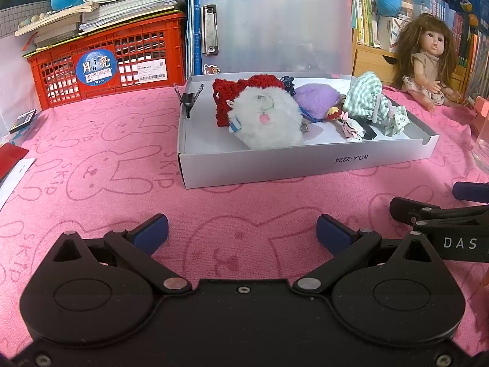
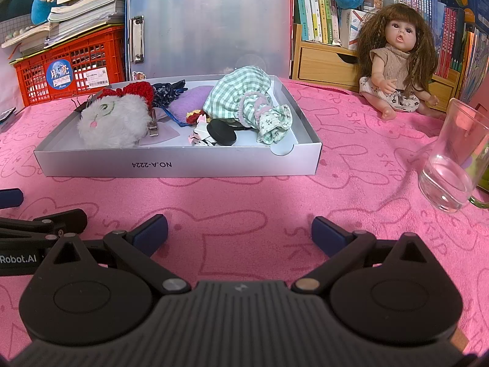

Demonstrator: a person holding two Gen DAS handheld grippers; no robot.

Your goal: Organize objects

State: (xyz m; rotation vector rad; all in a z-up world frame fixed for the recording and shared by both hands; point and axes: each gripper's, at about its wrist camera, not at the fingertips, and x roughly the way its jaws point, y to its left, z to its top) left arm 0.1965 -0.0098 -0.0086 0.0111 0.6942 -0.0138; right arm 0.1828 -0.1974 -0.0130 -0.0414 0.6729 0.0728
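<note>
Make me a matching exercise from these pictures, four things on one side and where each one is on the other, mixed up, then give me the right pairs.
Things:
1. white fluffy toy
2. doll
3. glass
4. red crate

Places:
A. sits on the pink cloth in front of the bookshelf
B. lies inside the white box
C. stands under a stack of books
D. stands on the pink cloth, right of the box

Pairs: 1-B, 2-A, 3-D, 4-C

Doll [image 2: 394, 70] right of box [image 2: 180, 165], glass [image 2: 452, 165] nearer.
</note>
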